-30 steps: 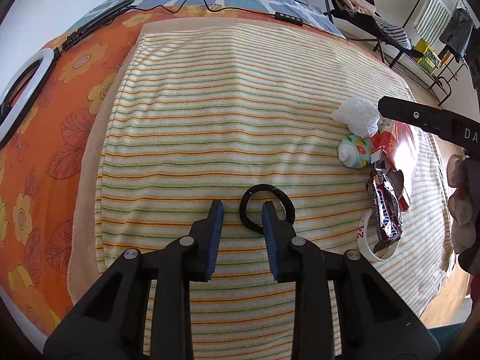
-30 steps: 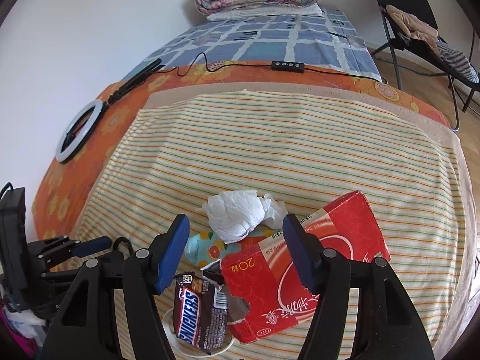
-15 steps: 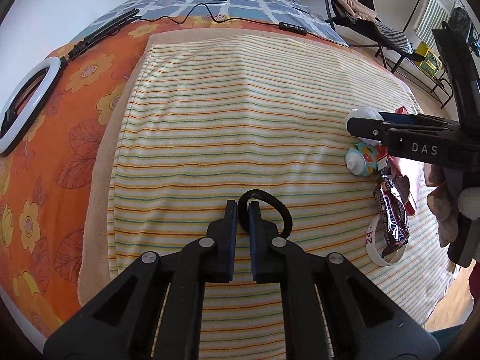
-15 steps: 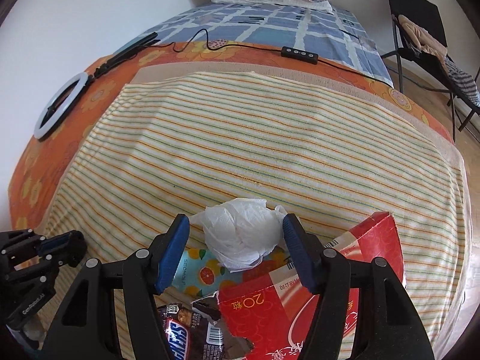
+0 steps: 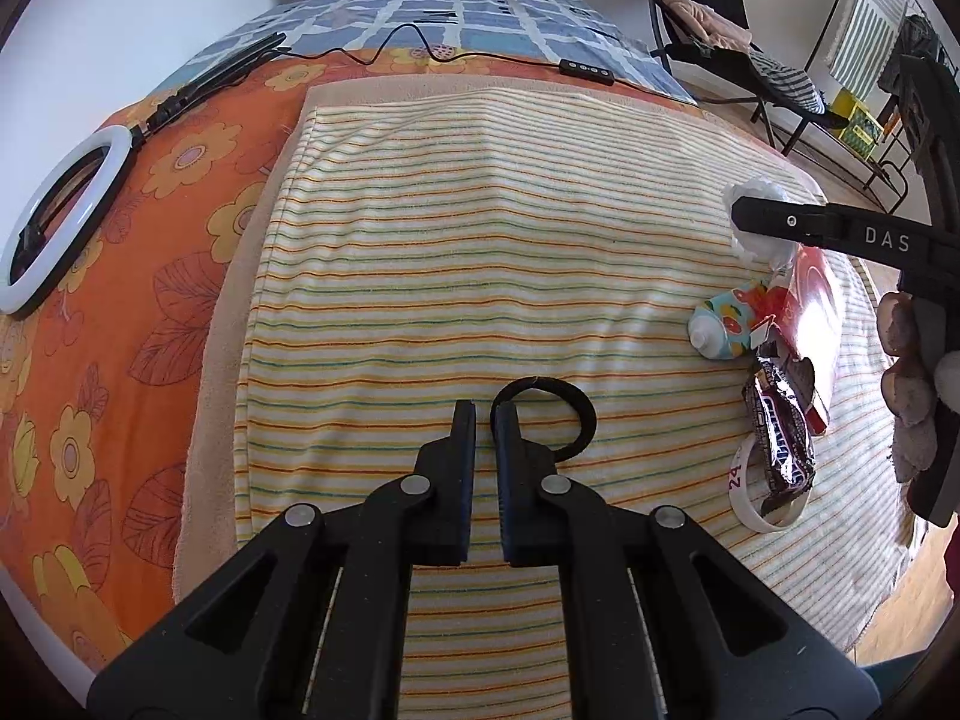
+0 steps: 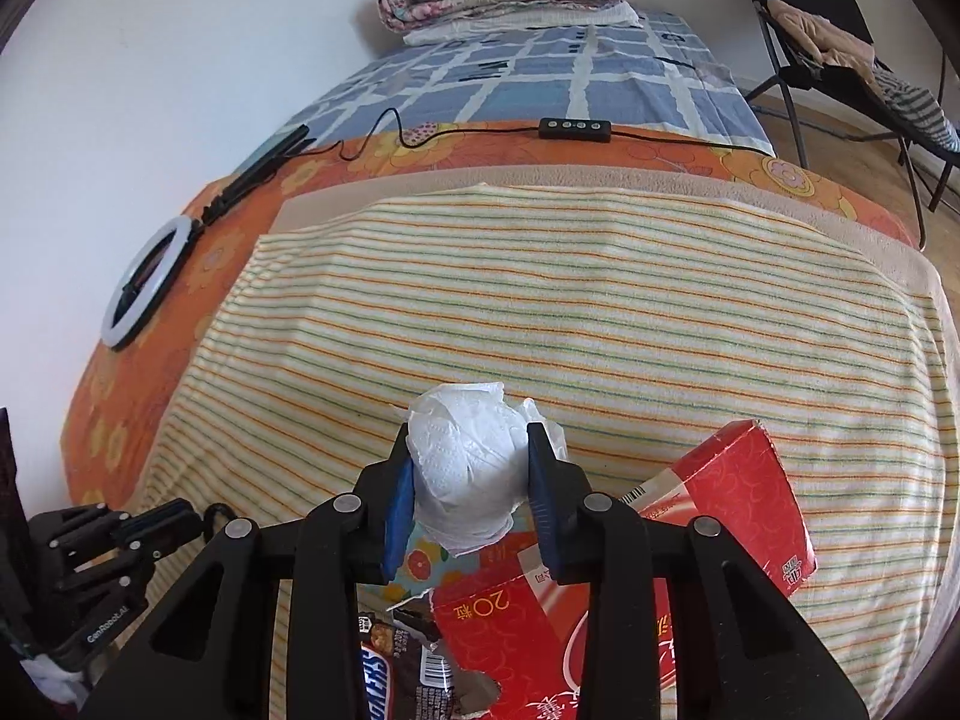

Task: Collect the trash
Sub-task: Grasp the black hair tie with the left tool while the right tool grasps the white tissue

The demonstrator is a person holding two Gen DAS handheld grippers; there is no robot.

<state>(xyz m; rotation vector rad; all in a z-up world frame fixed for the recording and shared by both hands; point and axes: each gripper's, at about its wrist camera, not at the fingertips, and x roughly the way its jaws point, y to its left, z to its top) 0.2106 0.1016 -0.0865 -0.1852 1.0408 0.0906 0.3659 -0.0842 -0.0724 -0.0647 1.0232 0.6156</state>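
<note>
Here, right tool (image 6: pixel 469 483) clamped on crumpled white tissue (image 6: pixel 465 468), low centre of the right wrist view, blue pads pressed into both its sides. Just below: torn red carton (image 6: pixel 714 540), Snickers wrapper (image 6: pixel 384 681), small fruit-print bottle (image 6: pixel 420 564), all on the striped towel (image 6: pixel 600 312) over the bed. Left tool (image 5: pixel 485 414) nearly closed, pinching the rim of a black ring (image 5: pixel 570 408) at centre of the left wrist view. White wristband (image 5: pixel 744 501) at lower right beside the wrapper. Ring light (image 5: pixel 54 228) at far left on the orange floral sheet (image 5: pixel 120 312).
</note>
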